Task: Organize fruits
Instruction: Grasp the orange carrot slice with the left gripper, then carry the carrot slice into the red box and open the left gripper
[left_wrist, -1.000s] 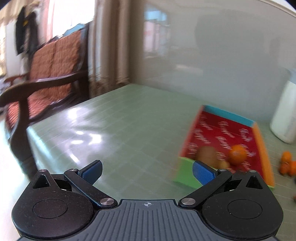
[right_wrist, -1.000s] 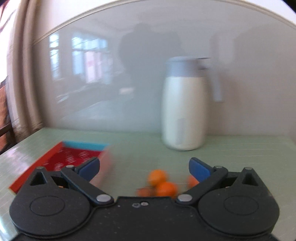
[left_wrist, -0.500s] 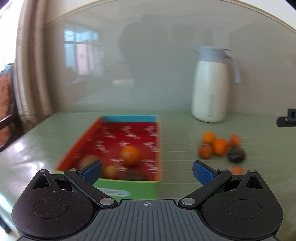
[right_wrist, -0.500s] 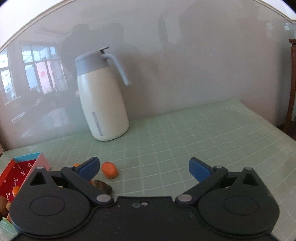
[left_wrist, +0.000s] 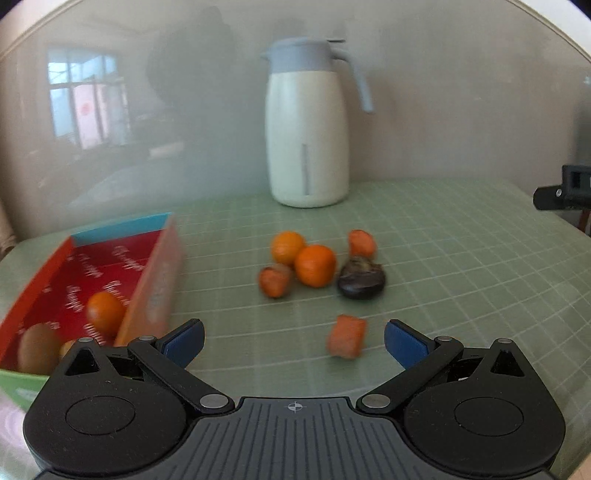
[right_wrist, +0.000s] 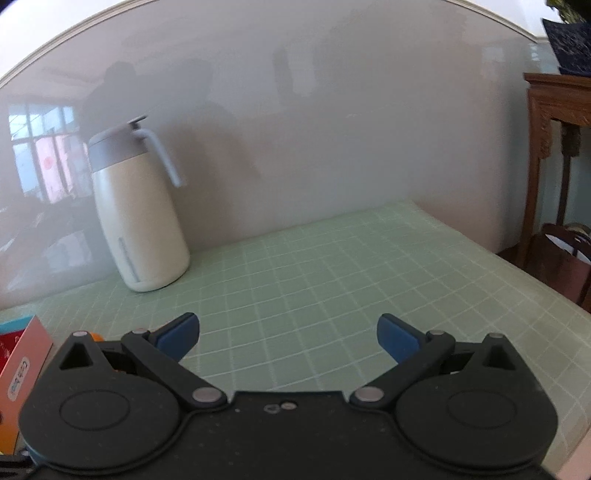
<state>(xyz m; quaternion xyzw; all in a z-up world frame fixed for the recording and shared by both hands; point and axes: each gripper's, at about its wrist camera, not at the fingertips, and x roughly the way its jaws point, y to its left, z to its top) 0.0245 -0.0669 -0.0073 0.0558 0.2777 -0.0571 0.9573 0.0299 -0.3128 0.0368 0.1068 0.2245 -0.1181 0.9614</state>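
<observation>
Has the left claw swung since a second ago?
Yes. The left claw swung rightward: the red box slid to the left edge, and the jug now sits centre.

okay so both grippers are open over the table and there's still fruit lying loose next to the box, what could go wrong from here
1. The loose fruit sits in a tight cluster: closing the left hand-held gripper on one orange may knock the round dark fruit rolling across the table.
2. The box wall stands between the cluster and its red floor; a low carry could clip it.
3. The jug stands just behind; an overshoot could bump it.
</observation>
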